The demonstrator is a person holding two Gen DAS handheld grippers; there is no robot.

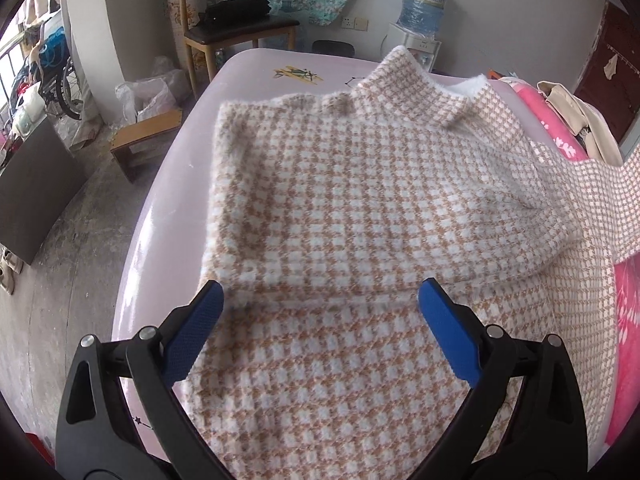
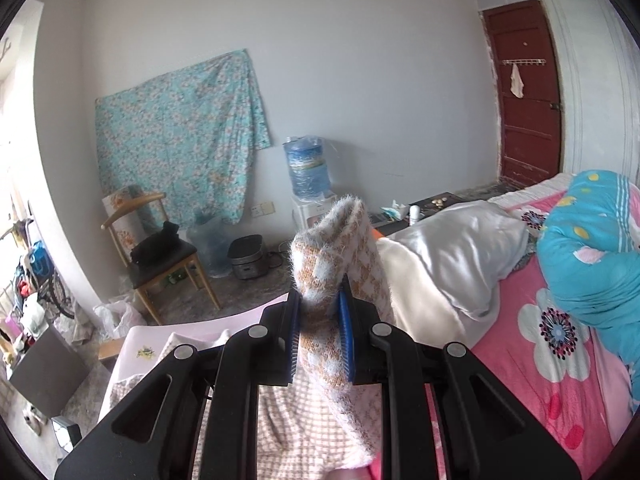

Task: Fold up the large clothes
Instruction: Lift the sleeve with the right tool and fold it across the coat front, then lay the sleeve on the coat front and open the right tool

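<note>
A fuzzy orange-and-white houndstooth sweater [image 1: 360, 184] lies spread on a pale pink table [image 1: 168, 216], collar at the far end. One side has been folded over the body. My left gripper [image 1: 320, 304] is open and empty, its blue pads [image 1: 196, 332] just above the near part of the sweater. A sleeve [image 1: 600, 208] rises off to the right. My right gripper [image 2: 318, 340] is shut on the end of that sleeve [image 2: 340, 248] and holds it up in the air above the table.
A bed with a pink floral sheet [image 2: 532, 360], a white pillow [image 2: 452, 256] and a blue quilt [image 2: 592, 256] is on the right. A wooden chair [image 1: 240, 28], a water dispenser [image 1: 424, 8], a small wooden stool [image 1: 144, 140] and plastic bags stand beyond the table.
</note>
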